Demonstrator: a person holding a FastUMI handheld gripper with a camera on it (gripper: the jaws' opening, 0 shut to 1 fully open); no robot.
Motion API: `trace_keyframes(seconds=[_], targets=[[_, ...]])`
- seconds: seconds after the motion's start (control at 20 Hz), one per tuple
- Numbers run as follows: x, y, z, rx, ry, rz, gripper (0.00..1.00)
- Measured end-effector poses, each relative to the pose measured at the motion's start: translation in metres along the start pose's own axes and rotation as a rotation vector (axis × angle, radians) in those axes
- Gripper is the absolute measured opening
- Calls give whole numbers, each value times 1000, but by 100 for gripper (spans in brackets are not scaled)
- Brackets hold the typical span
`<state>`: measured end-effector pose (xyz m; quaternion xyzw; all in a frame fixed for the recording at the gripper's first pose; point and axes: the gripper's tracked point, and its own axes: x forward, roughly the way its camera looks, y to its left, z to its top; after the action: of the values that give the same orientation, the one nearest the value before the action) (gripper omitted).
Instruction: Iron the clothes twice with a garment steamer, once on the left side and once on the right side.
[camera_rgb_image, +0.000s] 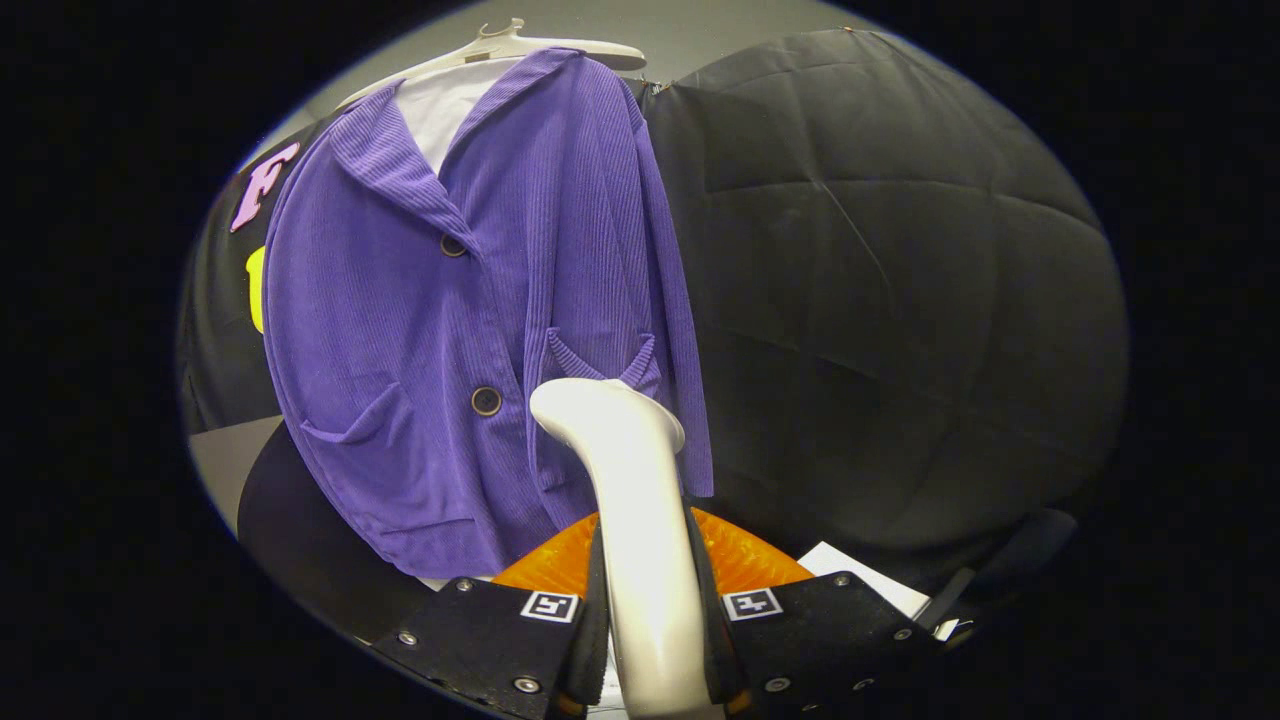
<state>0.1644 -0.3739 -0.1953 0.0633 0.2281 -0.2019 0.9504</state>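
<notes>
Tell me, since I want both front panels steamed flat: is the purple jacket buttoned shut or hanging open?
Buttoned shut, it seems: the purple jacket hangs with its fronts overlapped at two buttons. The hand-held gripper is shut on the steamer.

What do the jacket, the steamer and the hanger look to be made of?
Jacket: purple ribbed fabric, likely corduroy or rib knit, matte, with fine vertical ridges. Steamer, clamped between the gripper fingers: smooth glossy white plastic, going by its highlights. Hanger: pale, smooth, probably plastic; hard to tell.
</notes>
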Motion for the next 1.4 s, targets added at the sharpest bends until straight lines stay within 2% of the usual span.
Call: trace_keyframes(seconds=[0.25, 0.65, 0.9, 1.05, 1.4], targets=[[-7, 9, -22, 1, 18, -20, 38], [-19, 64, -67, -33, 79, -16, 38], [-38, 81, -82, -43, 95, -36, 38], [-55, 98, -89, -71, 101, 19, 38], [-121, 136, -85, -142, 45, 233, 39]])
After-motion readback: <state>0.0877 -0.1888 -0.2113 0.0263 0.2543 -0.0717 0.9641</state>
